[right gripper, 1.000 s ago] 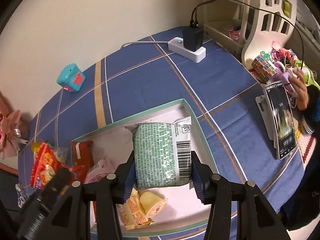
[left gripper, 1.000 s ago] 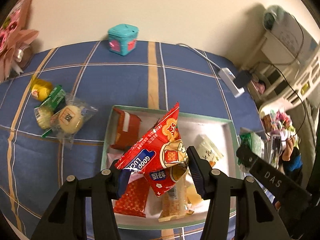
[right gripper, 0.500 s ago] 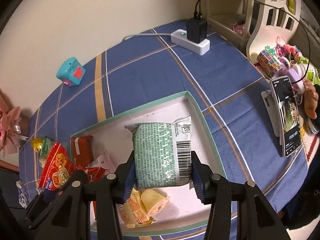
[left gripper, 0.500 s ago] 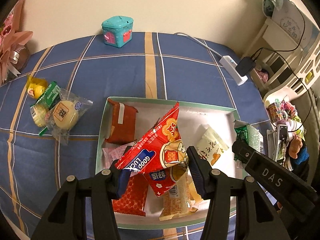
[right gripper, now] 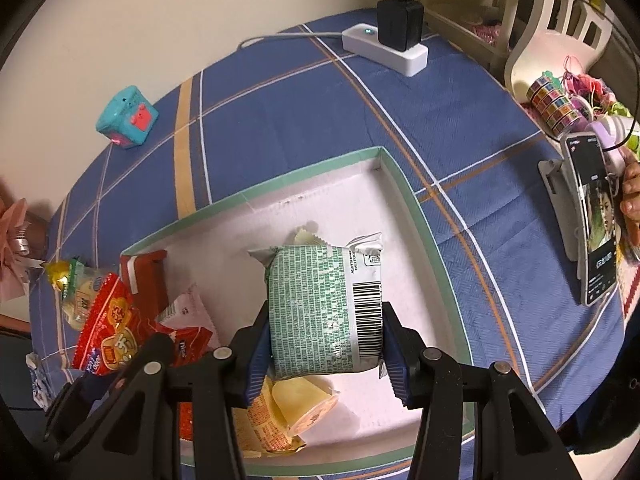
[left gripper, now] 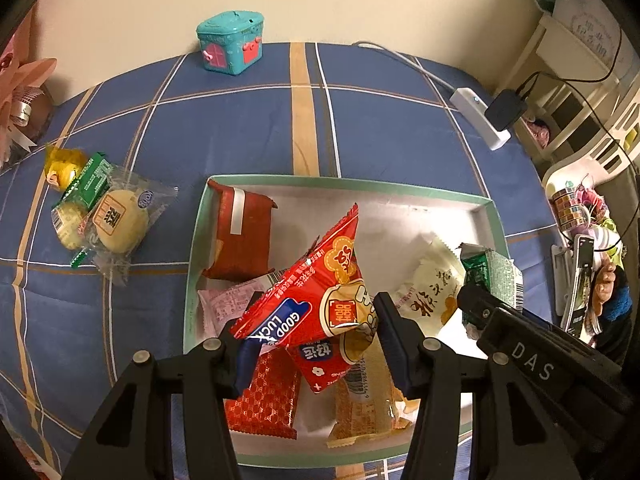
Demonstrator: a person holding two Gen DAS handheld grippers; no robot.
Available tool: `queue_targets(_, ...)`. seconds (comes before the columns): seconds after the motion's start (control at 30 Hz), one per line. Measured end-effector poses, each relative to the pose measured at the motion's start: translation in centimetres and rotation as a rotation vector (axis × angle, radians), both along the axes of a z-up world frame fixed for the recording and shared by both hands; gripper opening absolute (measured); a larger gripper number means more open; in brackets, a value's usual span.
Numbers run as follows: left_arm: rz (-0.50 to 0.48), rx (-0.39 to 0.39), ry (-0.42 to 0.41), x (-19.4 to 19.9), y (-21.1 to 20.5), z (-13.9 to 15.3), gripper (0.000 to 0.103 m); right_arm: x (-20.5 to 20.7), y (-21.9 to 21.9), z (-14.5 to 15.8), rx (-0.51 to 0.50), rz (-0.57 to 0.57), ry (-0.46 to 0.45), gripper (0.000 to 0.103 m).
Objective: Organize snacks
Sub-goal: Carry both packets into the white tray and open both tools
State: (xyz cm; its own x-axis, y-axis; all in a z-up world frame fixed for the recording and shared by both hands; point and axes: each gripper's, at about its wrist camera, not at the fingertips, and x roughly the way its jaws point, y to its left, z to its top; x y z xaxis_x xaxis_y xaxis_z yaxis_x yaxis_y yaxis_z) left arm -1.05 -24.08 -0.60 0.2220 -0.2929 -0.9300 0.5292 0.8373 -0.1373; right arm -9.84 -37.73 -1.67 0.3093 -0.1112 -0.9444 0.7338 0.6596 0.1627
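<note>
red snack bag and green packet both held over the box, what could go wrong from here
1. The left gripper pinches the red snack bag by a low corner, so it may twist or slip.
2. The two grippers sit close; the right gripper with the green packet could bump the left one.
3. The box is crowded, so drops may pile unevenly.

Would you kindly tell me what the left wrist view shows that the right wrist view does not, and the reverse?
Only the left wrist view shows the white packet with brush lettering in the box and the clear-wrapped yellow bun on the cloth. Only the right wrist view shows the barcode side of the green packet in the right tongs and the phone screen. Both show the green-rimmed box, the red Good Luck bag in the left tongs, the teal toy box and the power strip.
</note>
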Motion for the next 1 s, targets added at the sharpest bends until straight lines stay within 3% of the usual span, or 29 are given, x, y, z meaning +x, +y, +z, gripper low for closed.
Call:
queue_targets(0.27,-0.006,0.024,0.012,0.0,-0.2,-0.6,0.057,0.4,-0.5,-0.6,0.010,-0.001,0.008,0.052)
queue_targets(0.4,-0.001,0.014,0.015,0.1,-0.1,-0.3,0.064,0.2,-0.5,-0.4,0.007,-0.005,0.005,0.052)
queue_targets(1.0,0.086,-0.033,-0.008,2.1,2.7,1.7,0.065,0.1,-0.2,0.3,0.006,-0.008,0.005,0.052)
